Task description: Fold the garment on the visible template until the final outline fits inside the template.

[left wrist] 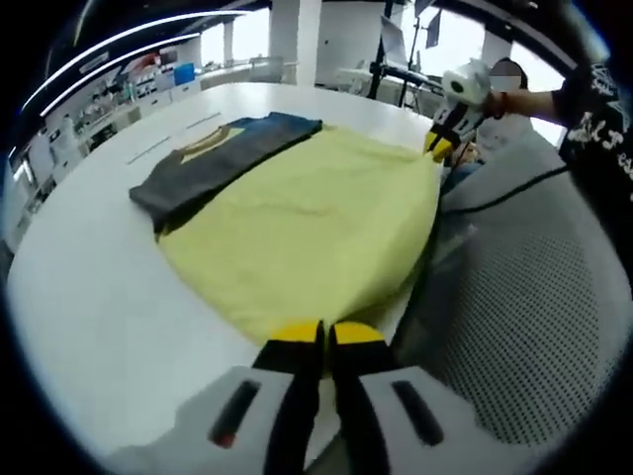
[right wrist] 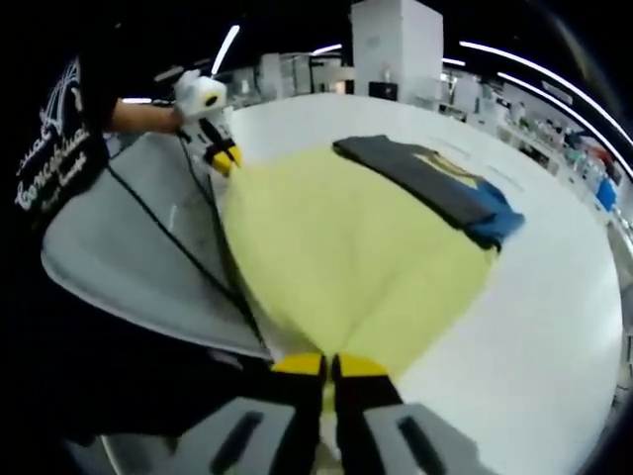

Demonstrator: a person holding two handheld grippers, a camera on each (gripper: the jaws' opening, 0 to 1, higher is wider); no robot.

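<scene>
Garment [left wrist: 307,233], a pale yellow cloth, lies spread on the white tabletop [left wrist: 99,297] straight ahead of both jaw pairs, with a darker grey-and-blue folded piece [left wrist: 213,163] resting on its far edge. No template outline can be made out under it. The left hand-held gripper [left wrist: 324,341] has its yellow-tipped jaws closed together at the near hem, apparently pinching that corner, and the right hand-held gripper [right wrist: 328,371] is clenched the same way on the opposite near corner. Each one also appears across the cloth in the other's view, at the fabric's edge. Holding both corners of one edge at once looks meant to keep the hem taut and level, so the cloth can be carried over in one even fold.
</scene>
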